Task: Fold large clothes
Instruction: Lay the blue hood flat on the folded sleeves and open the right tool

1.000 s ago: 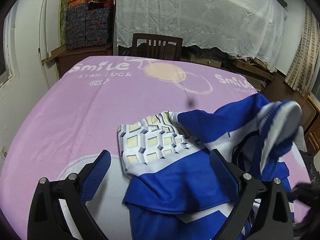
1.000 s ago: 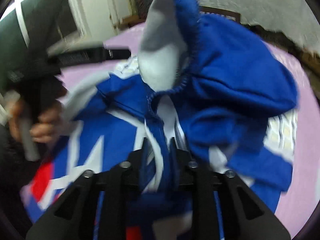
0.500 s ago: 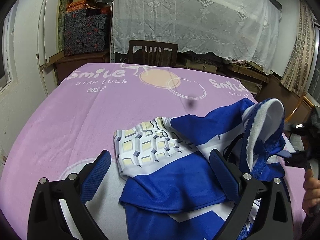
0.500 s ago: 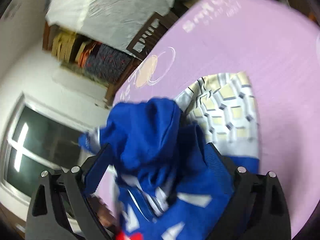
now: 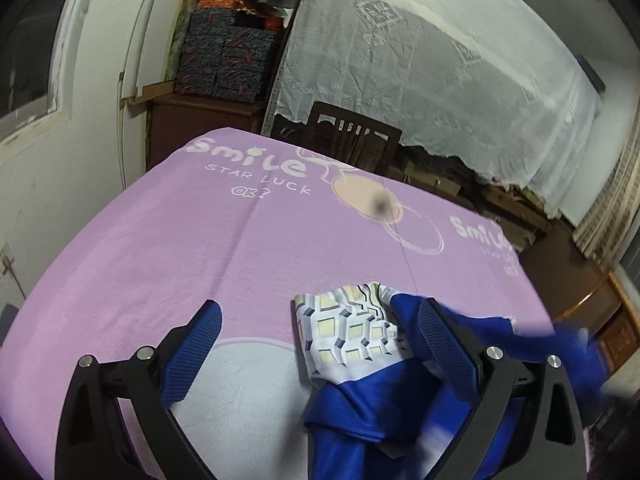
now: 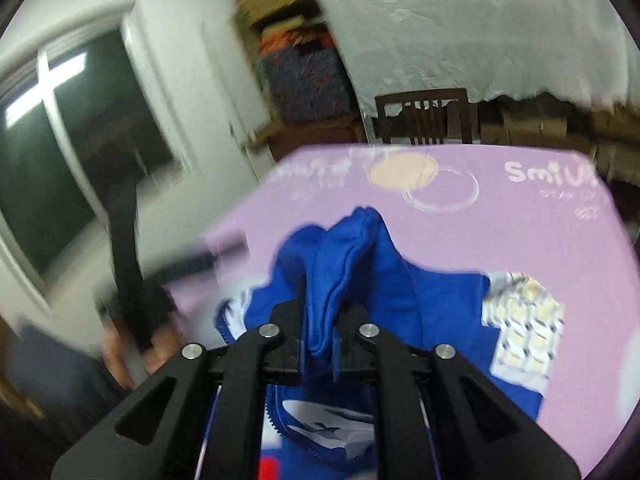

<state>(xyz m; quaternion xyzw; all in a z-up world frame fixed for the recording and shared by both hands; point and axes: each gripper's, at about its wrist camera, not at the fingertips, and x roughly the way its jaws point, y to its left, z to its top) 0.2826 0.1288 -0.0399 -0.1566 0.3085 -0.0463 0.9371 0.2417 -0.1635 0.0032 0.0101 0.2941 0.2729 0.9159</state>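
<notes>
Left wrist view shows a big blue jacket (image 5: 360, 412) lying in a crumpled heap on the pink cloth (image 5: 200, 248) that covers the desk. One part of it is white with yellow squares (image 5: 348, 332). The left gripper (image 5: 320, 344) has its fingers spread wide, and they hold nothing. Right wrist view is blurry. There the right gripper (image 6: 320, 320) has its fingers squeezed tight on a thick blue fold of the jacket (image 6: 344, 256), which sticks up between them. A brown chair (image 5: 352, 140) stands behind the desk
</notes>
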